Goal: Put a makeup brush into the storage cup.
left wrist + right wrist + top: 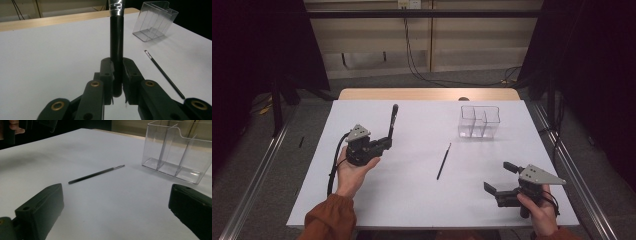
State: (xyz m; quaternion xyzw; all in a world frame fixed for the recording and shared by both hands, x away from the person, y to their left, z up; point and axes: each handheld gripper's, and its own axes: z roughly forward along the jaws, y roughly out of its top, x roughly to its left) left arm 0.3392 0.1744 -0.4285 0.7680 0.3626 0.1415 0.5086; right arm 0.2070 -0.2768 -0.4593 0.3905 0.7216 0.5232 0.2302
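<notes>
While the left gripper (pixel 384 143) squeezes the bottom end of a fat black brush (pixel 116 50), the brush sticks straight out in front of it, away from the person. In the left gripper view the two jaws press on both sides of the handle, and a shiny silver band sits near the far end. The bristle end is cut off at the top of that view, so I cannot see it there.

The clear box (pixel 479 121) with walls inside stands on the far right part of the white table (pixel 412 200). From the held brush it lies off to the right, well apart. I think the brush must swing to the right and tip up to drop into one of the box's slots.

A thin black brush (pixel 443 161) lies flat on the table between the two hands. Its long side runs from near the person up toward the box, leaning a little to the right. The right gripper (pixel 499 177) is nearer to it. That gripper's jaws stand wide apart with nothing between them, and it rests low near the right front corner.

I can read no words, labels or brand names on anything.
</notes>
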